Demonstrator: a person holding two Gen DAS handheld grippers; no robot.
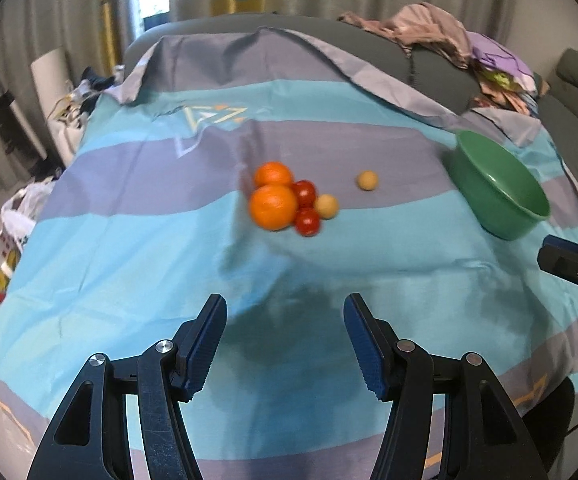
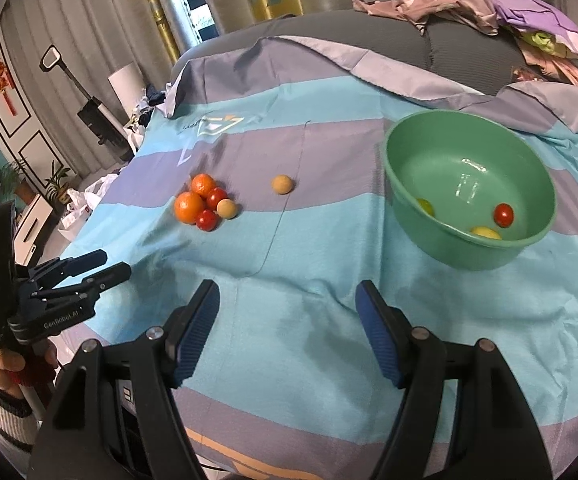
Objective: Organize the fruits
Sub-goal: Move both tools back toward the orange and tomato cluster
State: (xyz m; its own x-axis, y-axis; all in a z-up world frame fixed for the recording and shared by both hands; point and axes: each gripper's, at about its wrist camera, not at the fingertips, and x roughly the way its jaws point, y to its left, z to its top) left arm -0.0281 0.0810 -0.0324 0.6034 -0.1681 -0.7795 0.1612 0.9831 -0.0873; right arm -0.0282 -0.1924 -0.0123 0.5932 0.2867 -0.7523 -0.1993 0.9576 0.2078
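The left hand-held gripper (image 1: 285,340) stood wide open, holding nothing, above the striped cloth (image 1: 129,240). The right hand-held gripper (image 2: 287,332) was likewise open and empty. At 12 o'clock from the left one lay a cluster of two oranges (image 1: 273,207), two red tomatoes (image 1: 307,221) and a tan ball (image 1: 326,206); another tan ball (image 1: 367,180) lay apart. The green bowl (image 2: 417,148) at 2 o'clock held a tomato (image 2: 503,215) and yellowish fruits (image 2: 486,233).

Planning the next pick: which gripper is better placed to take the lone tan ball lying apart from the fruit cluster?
Probably the right gripper. Its open fingers face the tan ball almost straight ahead, with the green bowl just beside it. The left gripper, also open and empty, faces the cluster of oranges instead.
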